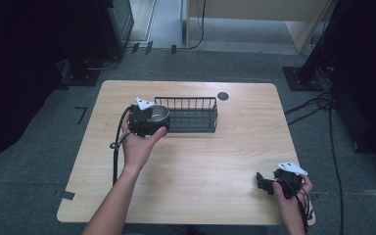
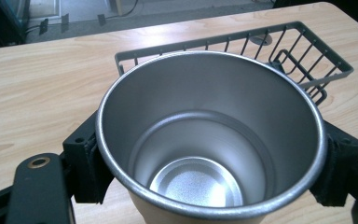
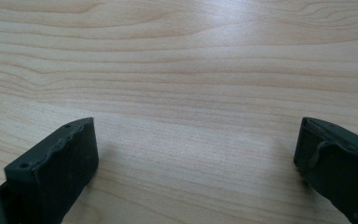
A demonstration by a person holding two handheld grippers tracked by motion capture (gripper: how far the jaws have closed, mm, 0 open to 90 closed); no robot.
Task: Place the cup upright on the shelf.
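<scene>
A steel cup point(image 2: 205, 140) with a shiny inside sits upright between the two black jaws of my left gripper point(image 2: 209, 163), which is shut on its sides. In the high view that left gripper point(image 1: 152, 117) holds the cup point(image 1: 159, 113) above the table, just left of a dark wire basket point(image 1: 192, 115). The basket point(image 2: 279, 51) lies right behind the cup in the left gripper view. My right gripper point(image 1: 263, 182) rests low near the table's front right corner. Its jaws point(image 3: 196, 158) stand wide apart over bare wood, nothing between them.
The light wooden table point(image 1: 200, 161) has a small dark round cap point(image 1: 223, 96) near its back edge. Cables trail from both grippers. Grey carpet, black stands and cables surround the table.
</scene>
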